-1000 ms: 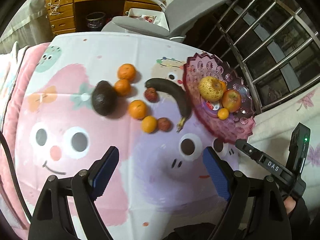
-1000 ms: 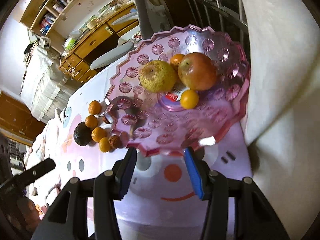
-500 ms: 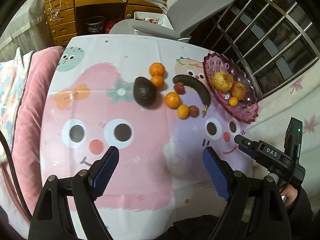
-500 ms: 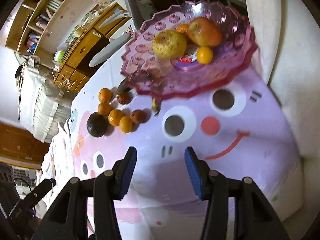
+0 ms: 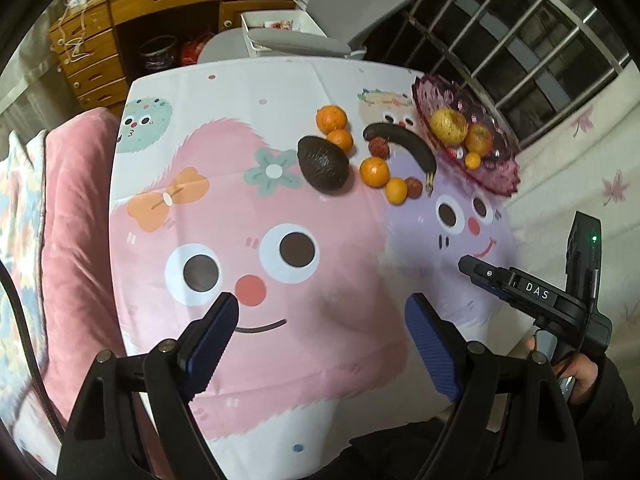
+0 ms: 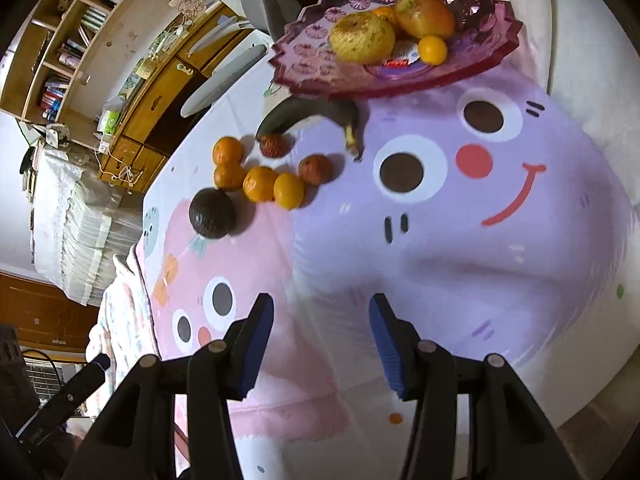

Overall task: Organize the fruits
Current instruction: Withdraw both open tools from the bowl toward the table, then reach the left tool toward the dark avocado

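A purple glass fruit plate (image 5: 500,178) (image 6: 308,68) stands at the far right of the table and holds a yellow pear (image 5: 449,125) (image 6: 362,38), a red apple (image 5: 479,139) (image 6: 425,13) and a small orange (image 5: 473,160) (image 6: 432,50). Left of it on the cloth lie a dark banana (image 5: 404,144) (image 6: 296,114), an avocado (image 5: 323,163) (image 6: 212,213), several oranges (image 5: 374,171) (image 6: 260,184) and two lychees (image 5: 379,147) (image 6: 316,169). My left gripper (image 5: 322,344) and right gripper (image 6: 320,344) are both open and empty, well back from the fruit near the table's front edge.
A cartoon-face tablecloth (image 5: 280,248) covers the table. A pink cushion (image 5: 72,208) lies at the left edge. A grey office chair (image 5: 320,12) and a wooden desk (image 5: 120,20) stand beyond the table. Window bars (image 5: 540,40) are at the right.
Both grippers have drawn back and away from the fruit plate. The fruit now looks smaller and farther off. No fruit has moved.
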`<state>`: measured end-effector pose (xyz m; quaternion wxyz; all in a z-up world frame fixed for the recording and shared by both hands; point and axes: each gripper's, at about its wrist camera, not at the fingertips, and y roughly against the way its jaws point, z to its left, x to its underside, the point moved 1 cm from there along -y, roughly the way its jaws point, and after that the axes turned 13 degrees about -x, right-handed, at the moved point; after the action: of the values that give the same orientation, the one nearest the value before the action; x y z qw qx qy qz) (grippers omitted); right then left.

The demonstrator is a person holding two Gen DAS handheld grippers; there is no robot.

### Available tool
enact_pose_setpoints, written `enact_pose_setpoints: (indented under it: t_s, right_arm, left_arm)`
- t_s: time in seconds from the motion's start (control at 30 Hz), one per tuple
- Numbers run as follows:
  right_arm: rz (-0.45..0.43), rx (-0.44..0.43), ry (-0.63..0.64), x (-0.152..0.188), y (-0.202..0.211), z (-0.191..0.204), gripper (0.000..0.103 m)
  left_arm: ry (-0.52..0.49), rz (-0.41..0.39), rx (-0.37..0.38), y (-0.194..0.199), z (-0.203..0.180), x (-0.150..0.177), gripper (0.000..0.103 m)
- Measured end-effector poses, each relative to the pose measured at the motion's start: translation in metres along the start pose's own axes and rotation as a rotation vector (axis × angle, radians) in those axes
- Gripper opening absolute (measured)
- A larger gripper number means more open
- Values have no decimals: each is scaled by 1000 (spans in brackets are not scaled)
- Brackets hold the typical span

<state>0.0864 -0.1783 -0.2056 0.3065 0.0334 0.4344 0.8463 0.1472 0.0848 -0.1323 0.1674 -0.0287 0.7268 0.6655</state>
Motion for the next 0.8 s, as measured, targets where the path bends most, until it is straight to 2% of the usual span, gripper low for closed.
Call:
enact_pose_setpoints:
  t_s: [0.2,0.37,0.8]
  right_arm:
    - [22,-2,9,6,-11,8,50]
    - [30,18,53,-1,-17,11,50]
    - [-24,71,396,-31,-50,38,50]
  left_arm:
    - [-50,78,-14,-15,5,-11,84]
    - [-19,158,-4,-31,8,-30,85]
    - [64,304,10,-88,-3,-97,86]
